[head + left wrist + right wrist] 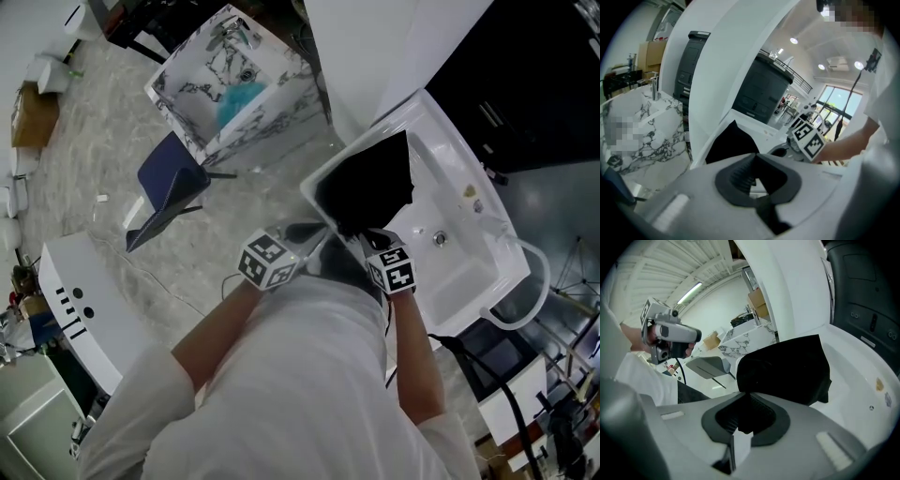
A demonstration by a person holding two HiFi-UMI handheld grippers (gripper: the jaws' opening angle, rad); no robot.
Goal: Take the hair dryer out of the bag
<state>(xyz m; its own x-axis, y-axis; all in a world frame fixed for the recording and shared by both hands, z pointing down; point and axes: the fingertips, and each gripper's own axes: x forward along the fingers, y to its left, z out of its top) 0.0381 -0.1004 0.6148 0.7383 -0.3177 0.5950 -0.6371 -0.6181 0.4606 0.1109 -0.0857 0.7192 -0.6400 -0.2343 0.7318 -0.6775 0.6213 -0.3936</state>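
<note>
A black bag (pixel 366 183) lies slumped in the near corner of a white sink (pixel 464 248). The hair dryer is hidden; only the bag's dark fabric (pixel 787 364) shows. My right gripper (pixel 368 239) is at the bag's near edge. In the right gripper view its jaws (pixel 749 394) are closed, with a fold of the black fabric pinched between them. My left gripper (pixel 322 241) is beside the sink's near rim, just left of the bag (pixel 731 143). Its jaws (pixel 755 157) are shut with nothing between them.
A marbled washbasin (pixel 230 80) with something teal inside stands further back on the left. A dark blue chair (pixel 169 187) stands on the pale floor. A white cabinet (pixel 89 305) is at the left. Dark units (pixel 525 84) rise behind the sink, beside a white pillar (pixel 736 61).
</note>
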